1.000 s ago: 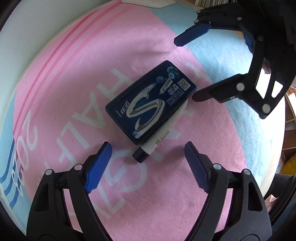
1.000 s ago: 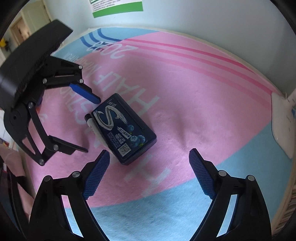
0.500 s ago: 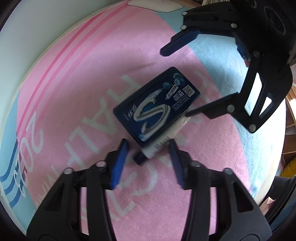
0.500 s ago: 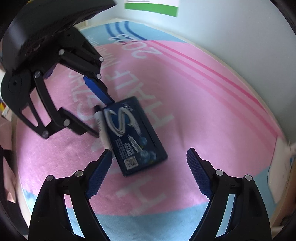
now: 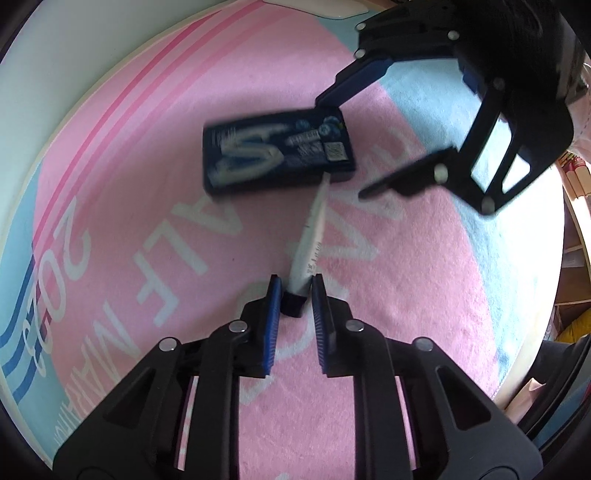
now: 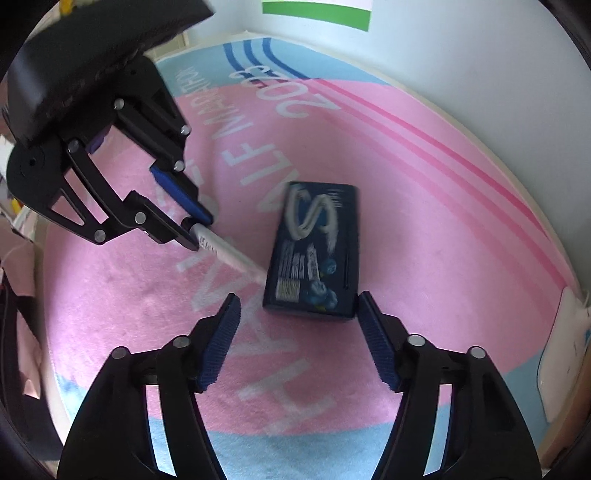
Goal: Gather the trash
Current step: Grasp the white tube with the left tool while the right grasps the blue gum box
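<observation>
A dark blue gum box (image 5: 277, 155) lies flat on the pink rug (image 5: 147, 184). A white tube with a dark cap (image 5: 312, 236) lies beside it, its thin end against the box's edge. My left gripper (image 5: 295, 291) is shut on the tube's cap end. From the right wrist, the left gripper (image 6: 199, 232) shows at the left, clamped on the tube (image 6: 229, 254). My right gripper (image 6: 297, 299) straddles the near end of the box (image 6: 317, 243). Its jaws are closing, with the left pad (image 6: 221, 332) still apart from the box. The left wrist view shows the right gripper (image 5: 343, 147) over that same end.
The rug has white lettering, pink stripes and light blue borders (image 6: 295, 454). A flat white object (image 6: 565, 350) lies at the rug's right edge. A white wall with a green-striped sign (image 6: 317, 11) stands behind. Shelves (image 5: 576, 258) show at the far right.
The left jaws have closed onto the tube's cap end. The box has swung round on the rug. The right jaws have narrowed around the box's end.
</observation>
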`<state>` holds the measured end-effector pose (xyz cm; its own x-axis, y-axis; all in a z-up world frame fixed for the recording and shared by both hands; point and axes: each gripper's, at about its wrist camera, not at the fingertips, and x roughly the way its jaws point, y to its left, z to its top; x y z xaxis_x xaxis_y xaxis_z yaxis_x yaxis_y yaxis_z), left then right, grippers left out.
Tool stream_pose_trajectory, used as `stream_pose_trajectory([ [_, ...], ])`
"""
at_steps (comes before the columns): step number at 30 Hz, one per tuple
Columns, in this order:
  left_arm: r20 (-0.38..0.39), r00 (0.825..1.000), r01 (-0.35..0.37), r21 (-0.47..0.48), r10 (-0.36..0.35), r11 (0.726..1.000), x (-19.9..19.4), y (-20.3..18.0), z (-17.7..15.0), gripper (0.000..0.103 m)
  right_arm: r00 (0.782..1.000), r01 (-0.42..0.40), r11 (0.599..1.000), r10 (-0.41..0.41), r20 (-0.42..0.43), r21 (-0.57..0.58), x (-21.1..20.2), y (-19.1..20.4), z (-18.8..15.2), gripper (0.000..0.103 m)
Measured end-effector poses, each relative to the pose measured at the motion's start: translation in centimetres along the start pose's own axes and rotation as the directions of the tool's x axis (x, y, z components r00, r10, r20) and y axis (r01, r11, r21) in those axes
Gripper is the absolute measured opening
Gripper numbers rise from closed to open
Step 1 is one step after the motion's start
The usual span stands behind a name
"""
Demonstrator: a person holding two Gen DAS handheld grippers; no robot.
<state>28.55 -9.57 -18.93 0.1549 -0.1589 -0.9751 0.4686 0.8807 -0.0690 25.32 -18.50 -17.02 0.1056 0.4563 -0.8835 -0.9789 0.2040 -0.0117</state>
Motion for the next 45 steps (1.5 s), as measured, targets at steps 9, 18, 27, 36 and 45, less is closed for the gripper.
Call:
stream_pose_trajectory([
  [9,-0.009,1.000,-0.009,-0.048,0.009,0.999,-0.6,0.5,-2.0,0.013,1.000,-0.003,0.995,0.004,-0.005,0.103,0.0,-0.8,0.3,0.076],
  [18,-0.012,0.998,-0.061,-0.072,0.060,0.996,0.7,0.7,-1.5,0.089,0.999,0.042,0.989,-0.038,-0.031,0.143,1.6,-1.6,1.7,0.077],
  [27,0.027,0.998,-0.062,-0.096,0.065,0.993,0.5,1.5,-1.3,0.043,0.998,0.069,0.987,-0.068,-0.015,0.146,2.0,-1.5,2.4,0.056],
  [36,0.022,0.998,-0.055,-0.102,0.057,0.993,-0.9,2.2,-1.7,0.011,0.997,0.076,0.973,-0.076,-0.009,0.216,-0.1,-1.8,0.7,0.052],
  [45,0.038,0.994,-0.095,-0.072,0.098,0.993,-2.7,-0.1,-2.5,0.011,0.992,0.126,0.958,-0.128,-0.012,0.256,-3.5,0.0,-0.9,0.052],
])
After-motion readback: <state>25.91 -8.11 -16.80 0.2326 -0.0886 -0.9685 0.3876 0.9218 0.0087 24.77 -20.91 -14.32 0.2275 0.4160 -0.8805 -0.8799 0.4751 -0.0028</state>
